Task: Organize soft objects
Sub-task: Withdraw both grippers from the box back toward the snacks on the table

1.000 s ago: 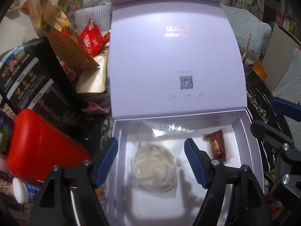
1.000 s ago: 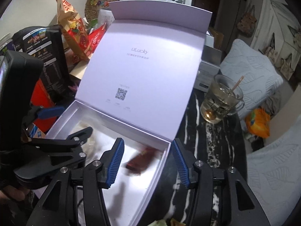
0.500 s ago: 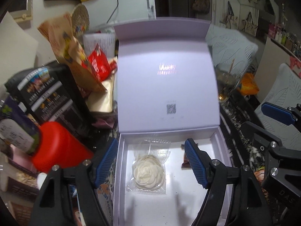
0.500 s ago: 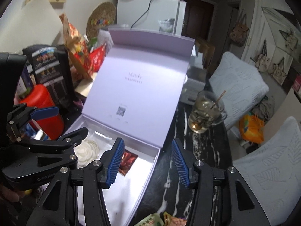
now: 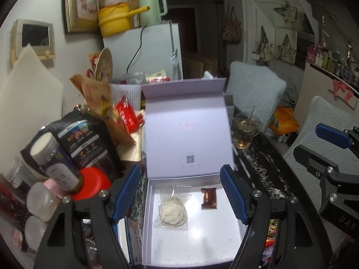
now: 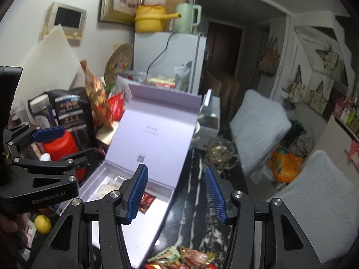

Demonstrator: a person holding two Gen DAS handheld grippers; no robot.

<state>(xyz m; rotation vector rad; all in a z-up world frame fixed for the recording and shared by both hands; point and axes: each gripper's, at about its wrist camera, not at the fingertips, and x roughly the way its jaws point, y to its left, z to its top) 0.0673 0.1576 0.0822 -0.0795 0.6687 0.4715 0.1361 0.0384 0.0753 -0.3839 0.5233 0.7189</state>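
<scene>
A: Lilac card box (image 5: 190, 134), lid propped upright, tray open on the table (image 5: 264, 170). Two things lie inside: bun (image 5: 172, 210), cream, in a clear bag, left of centre; brown sachet (image 5: 209, 198) beside it to the right, apart, not touching.

B: Tools?

A: Left tool (image 5: 180, 198) wide, nothing between the fingers, hanging above the tray. Right tool (image 6: 177, 196) wide too, empty, over the box's right wall and the dark table.

B: Change from a second ago?

A: Both have pulled up and back. A second ago the left sat low over the bun, which filled the gap between its fingers; now the whole box and the room behind it show. The sachet was a blur under the right tool then; now it lies flat and sharp.

B: Meaning?

A: My reading: both items are dropped and settled, and this pair is done. The retreat looks like a reset before another fetch.

B: Next candidates?

A: Wrappers (image 6: 186, 257) at the table's near edge, under the right tool. Snack packets by the look of them; too cut off to name.

B: Risks?

A: Glass mug (image 6: 219, 154) stands near the box's right side, in the right tool's lane.
</scene>
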